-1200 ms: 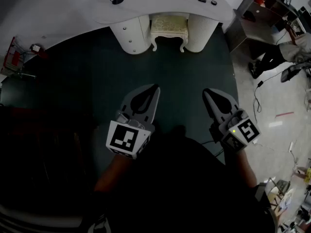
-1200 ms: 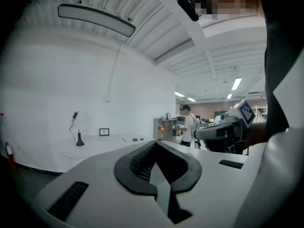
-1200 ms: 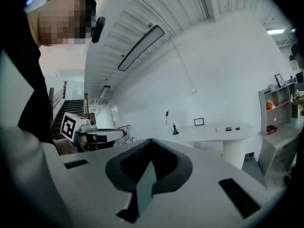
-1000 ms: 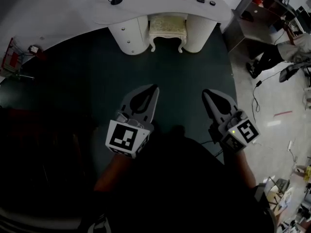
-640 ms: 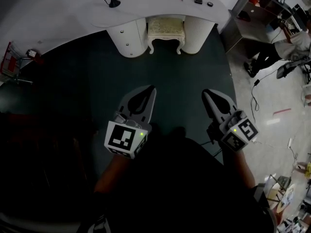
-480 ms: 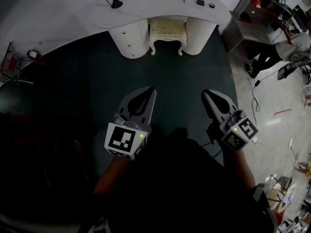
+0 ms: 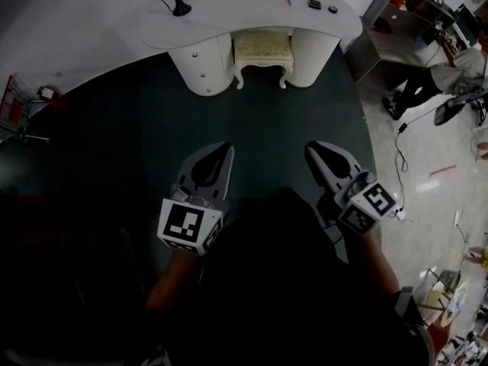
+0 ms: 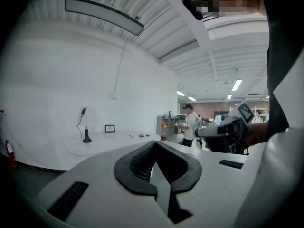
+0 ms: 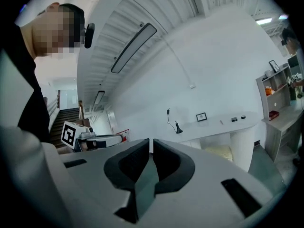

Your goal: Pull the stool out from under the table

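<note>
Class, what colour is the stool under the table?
Cream seat, white legs; the stool shows best in the head view.

i see a dark green carpet [image 7: 282, 120] spread ahead. right of the carpet a person [image 7: 431, 81] stands near a shelf unit [image 7: 412, 2]. left of it sits a red cart [image 7: 11, 105].

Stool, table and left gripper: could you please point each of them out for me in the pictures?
stool [image 7: 263, 46]: head view, on its cushioned seat.
table [image 7: 244, 6]: head view, on a bare patch of its white top.
left gripper [image 7: 227, 147]: head view, at its shut jaw tips.
</note>
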Action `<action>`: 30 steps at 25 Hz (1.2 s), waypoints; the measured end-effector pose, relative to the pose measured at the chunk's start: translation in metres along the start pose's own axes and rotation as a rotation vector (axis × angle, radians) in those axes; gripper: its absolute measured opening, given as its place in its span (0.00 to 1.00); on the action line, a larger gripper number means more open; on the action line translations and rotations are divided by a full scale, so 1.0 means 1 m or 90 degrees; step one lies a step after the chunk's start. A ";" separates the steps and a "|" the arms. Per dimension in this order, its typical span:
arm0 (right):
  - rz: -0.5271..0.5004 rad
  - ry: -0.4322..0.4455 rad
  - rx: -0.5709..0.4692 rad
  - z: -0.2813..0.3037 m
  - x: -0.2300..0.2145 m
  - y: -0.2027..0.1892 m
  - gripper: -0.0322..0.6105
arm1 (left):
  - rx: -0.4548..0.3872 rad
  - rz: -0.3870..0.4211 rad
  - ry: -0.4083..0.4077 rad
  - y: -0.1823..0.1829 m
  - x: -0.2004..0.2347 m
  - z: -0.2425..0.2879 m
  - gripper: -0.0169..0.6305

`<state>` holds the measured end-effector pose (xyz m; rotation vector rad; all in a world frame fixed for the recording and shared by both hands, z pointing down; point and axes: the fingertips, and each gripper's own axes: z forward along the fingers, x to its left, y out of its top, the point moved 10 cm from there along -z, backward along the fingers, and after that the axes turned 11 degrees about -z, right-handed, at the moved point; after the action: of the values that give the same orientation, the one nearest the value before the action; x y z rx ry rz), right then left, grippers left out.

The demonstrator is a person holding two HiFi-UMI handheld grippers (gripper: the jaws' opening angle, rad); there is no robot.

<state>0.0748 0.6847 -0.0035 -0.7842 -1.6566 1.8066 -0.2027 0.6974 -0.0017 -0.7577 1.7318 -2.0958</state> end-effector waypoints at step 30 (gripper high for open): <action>-0.029 0.091 0.059 0.086 -0.261 0.002 0.08 | 0.029 -0.055 0.058 0.034 0.032 0.262 0.04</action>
<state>0.1860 0.4340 0.0128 -0.8085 -1.4787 1.7406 -0.0795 0.4615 0.0047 -0.7475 1.7188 -2.2526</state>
